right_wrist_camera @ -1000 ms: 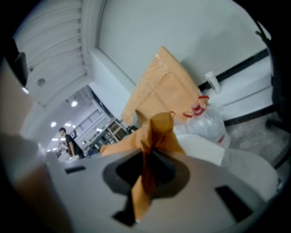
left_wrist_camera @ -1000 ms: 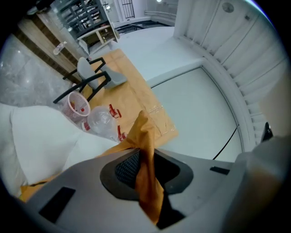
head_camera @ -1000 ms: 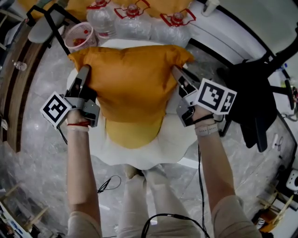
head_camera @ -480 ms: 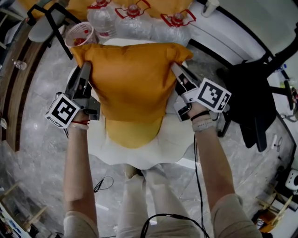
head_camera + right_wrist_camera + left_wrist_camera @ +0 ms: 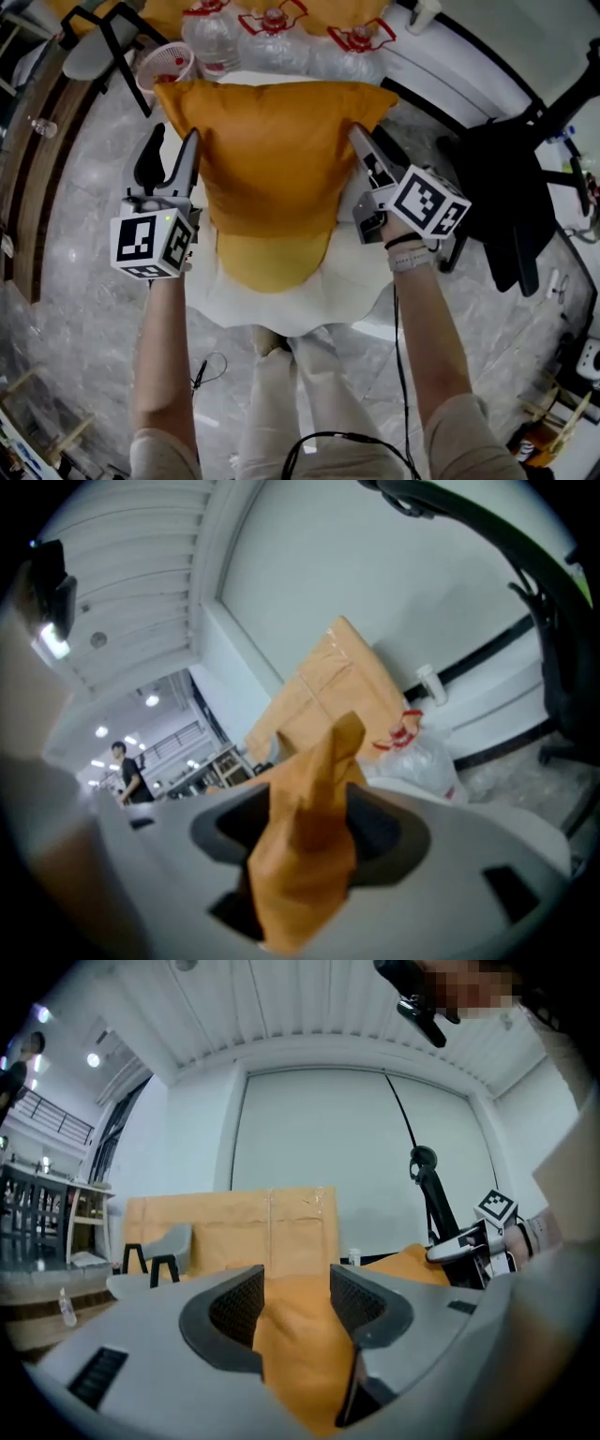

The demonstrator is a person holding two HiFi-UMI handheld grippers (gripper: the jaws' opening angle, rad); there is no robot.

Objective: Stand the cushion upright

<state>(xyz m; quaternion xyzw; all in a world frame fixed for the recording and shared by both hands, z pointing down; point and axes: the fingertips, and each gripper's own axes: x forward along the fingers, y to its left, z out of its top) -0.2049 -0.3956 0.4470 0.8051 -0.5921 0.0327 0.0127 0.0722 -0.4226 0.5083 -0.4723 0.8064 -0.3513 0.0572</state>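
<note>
An orange cushion stands on its edge on a white round seat, on top of a flatter yellow cushion. My left gripper is at its left edge. Its jaws have just been opening and stand apart, with orange fabric lying between them. At the cushion's right edge, my right gripper has also just been opening. A corner of the cushion sticks up loosely between its jaws, with dark gaps on both sides.
Large water bottles with red handles and a small pink basket stand right behind the seat. A black office chair is on the right, a grey chair and a wooden shelf on the left. A cardboard box stands further back.
The cushion has been tipped up and back. The left gripper lifted and rolled, so its marker cube now faces up, and its jaws spread. The right gripper let go of its pinch on the corner.
</note>
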